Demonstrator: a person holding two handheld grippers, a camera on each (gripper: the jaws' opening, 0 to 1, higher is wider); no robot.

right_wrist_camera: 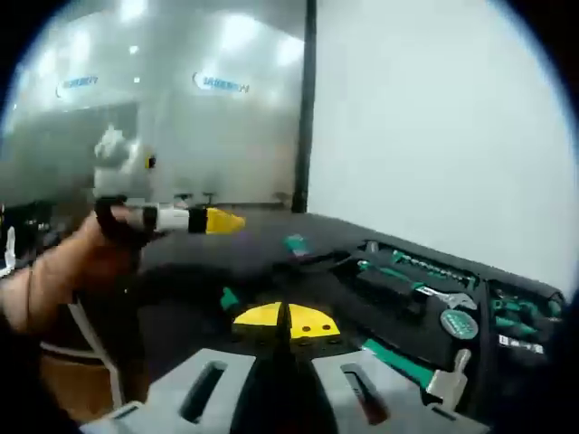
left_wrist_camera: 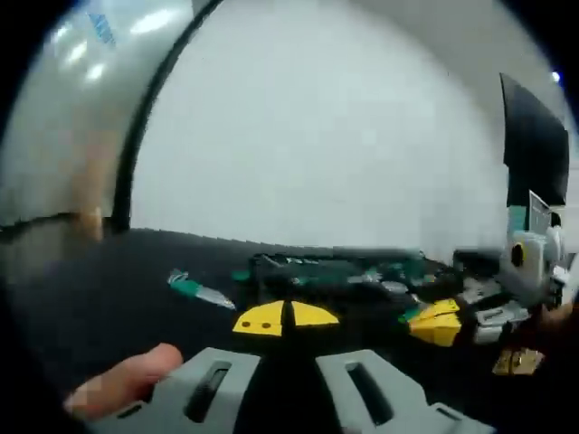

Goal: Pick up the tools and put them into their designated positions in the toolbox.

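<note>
Toolbox (right_wrist_camera: 425, 298) open on dark table (left_wrist_camera: 109, 289), most slots filled. Loose green-handled tool (left_wrist_camera: 194, 289) lies on table left of toolbox. Left gripper (left_wrist_camera: 286, 318) closed, empty; right gripper (right_wrist_camera: 286, 320) closed, empty. Advice: open jaws first, approach along handle, grip at middle.

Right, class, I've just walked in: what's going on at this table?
A person holds a gripper in each hand over a black table. An open toolbox holds green-handled tools, and a loose green-handled tool lies on the table. The left gripper and right gripper both look shut, yellow tips together, gripping nothing. No tool is picked up yet.
</note>
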